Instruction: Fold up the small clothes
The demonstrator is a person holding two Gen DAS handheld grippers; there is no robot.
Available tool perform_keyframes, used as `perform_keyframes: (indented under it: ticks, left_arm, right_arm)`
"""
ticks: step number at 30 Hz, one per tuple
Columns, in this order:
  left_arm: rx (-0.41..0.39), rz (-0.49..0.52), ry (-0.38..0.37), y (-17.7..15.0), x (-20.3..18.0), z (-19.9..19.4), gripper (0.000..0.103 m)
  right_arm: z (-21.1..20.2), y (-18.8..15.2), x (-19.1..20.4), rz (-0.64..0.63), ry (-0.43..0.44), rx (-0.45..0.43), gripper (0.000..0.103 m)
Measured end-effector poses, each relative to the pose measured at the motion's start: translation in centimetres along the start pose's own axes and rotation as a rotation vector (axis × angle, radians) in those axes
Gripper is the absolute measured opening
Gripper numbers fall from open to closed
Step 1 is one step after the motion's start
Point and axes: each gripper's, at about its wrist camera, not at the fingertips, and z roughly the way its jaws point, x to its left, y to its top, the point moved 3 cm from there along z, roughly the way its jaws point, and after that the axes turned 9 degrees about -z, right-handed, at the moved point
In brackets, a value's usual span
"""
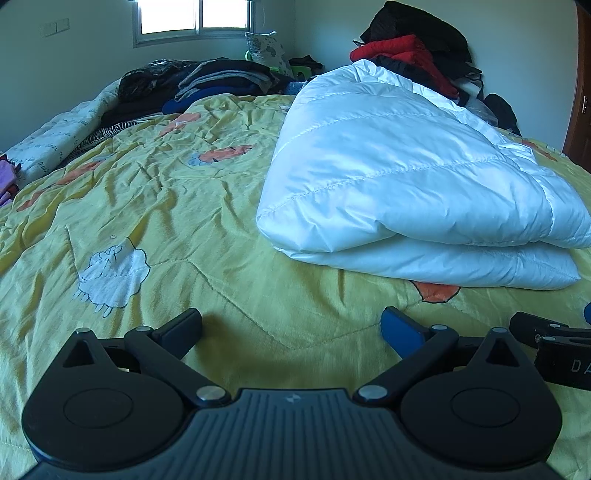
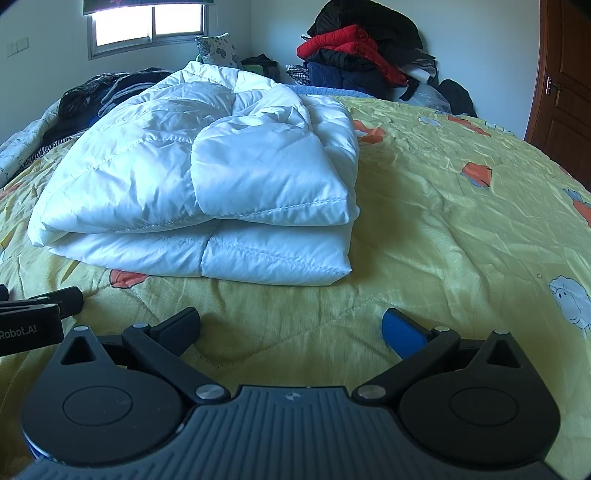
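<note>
- The white quilted puffer jacket lies folded into a thick, layered bundle on the yellow sheep-print bedspread, its stitched hem edges stacked at the near side.
- Left gripper is spread wide and holds nothing, low over the bedspread and short of the jacket.
- Right gripper likewise gapes empty, near the jacket's front edge.
- A red and black clothes heap stands against the far wall; dark folded garments lie below the window.
</note>
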Motion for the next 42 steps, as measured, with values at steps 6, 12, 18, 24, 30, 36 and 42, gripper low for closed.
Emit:
perform_keyframes:
  ticks: [6,12,18,24,30,36,42]
  left_arm:
    - [0.0,-0.001,-0.003,-0.1,0.0,-0.1,0.103]
    - [0.0,-0.001,-0.002,-0.1,0.1,-0.1,0.103]
    - [0.0,-0.001,-0.003,-0.1,0.1,-0.1,0.103]
    - [0.0,-0.001,-0.003,-0.1,0.1,-0.1,0.103]
    - [0.002,0.023,-0.026,-0.5,-0.3,-0.6,0.103]
    - [0.005,0.038,-0.038,-0.6,-0.6,-0.8,0.103]
    - [0.003,0.07,-0.055,-0.9,-1.1,-1.0,0.103]
  right_arm:
    - [0.0,0.0,0.0,0.0,-0.001,0.0,0.103]
    - [0.0,0.0,0.0,0.0,-0.001,0.0,0.103]
    - [0.1,0.0,0.1,0.001,-0.001,0.0,0.103]
    - [0.1,0.0,0.1,0.001,-0.002,0.0,0.103]
    - [0.1,0.0,0.1,0.001,-0.002,-0.001,0.103]
    - [0.1,0.0,0.2,0.001,-0.002,-0.001,0.103]
    - [0.1,0.0,0.2,0.001,-0.002,-0.001,0.103]
